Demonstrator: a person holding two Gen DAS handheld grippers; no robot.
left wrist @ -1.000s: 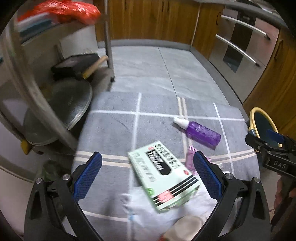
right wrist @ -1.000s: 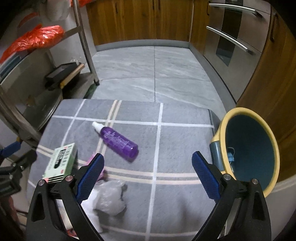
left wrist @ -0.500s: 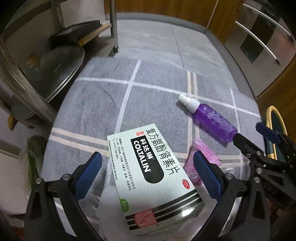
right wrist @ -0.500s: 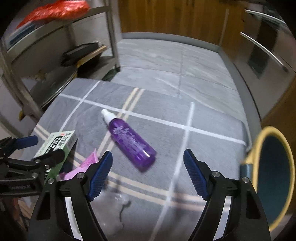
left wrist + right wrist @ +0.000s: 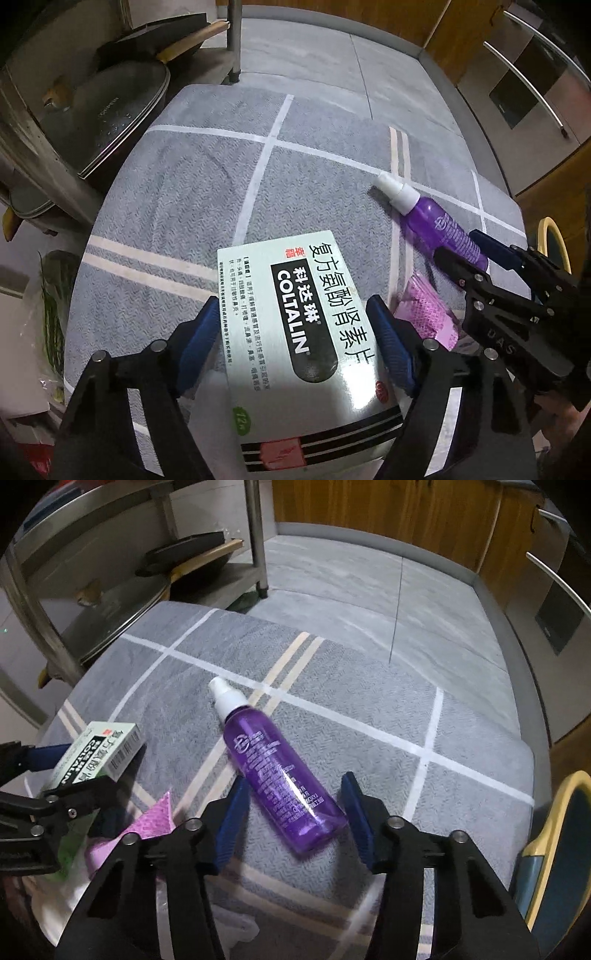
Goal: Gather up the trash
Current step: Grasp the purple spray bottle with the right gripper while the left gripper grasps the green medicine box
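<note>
- The left gripper (image 5: pixel 293 328) straddled a pale green medicine box (image 5: pixel 306 343) lying flat on the grey checked cloth (image 5: pixel 177 192) of the worktop; its jaws had just been closing, and the blue pads stood right at the box's long edges, though whether they pressed on it could not be told.
- The right gripper (image 5: pixel 295 812) sat over the lower end of a purple spray bottle (image 5: pixel 273 771), which lay on its side with the white cap pointing away; its jaws had also just been closing, with a little gap showing on each side of the bottle.
- A pink wrapper (image 5: pixel 424 317) lay on the cloth between box and bottle, just beside both.
- Crumpled white tissue (image 5: pixel 70 886) lay under the box's near end.
- A yellow-rimmed bin (image 5: pixel 554 842) stood off the worktop's right edge.
- Pans (image 5: pixel 110 107) rested on a metal shelf at the left.
</note>
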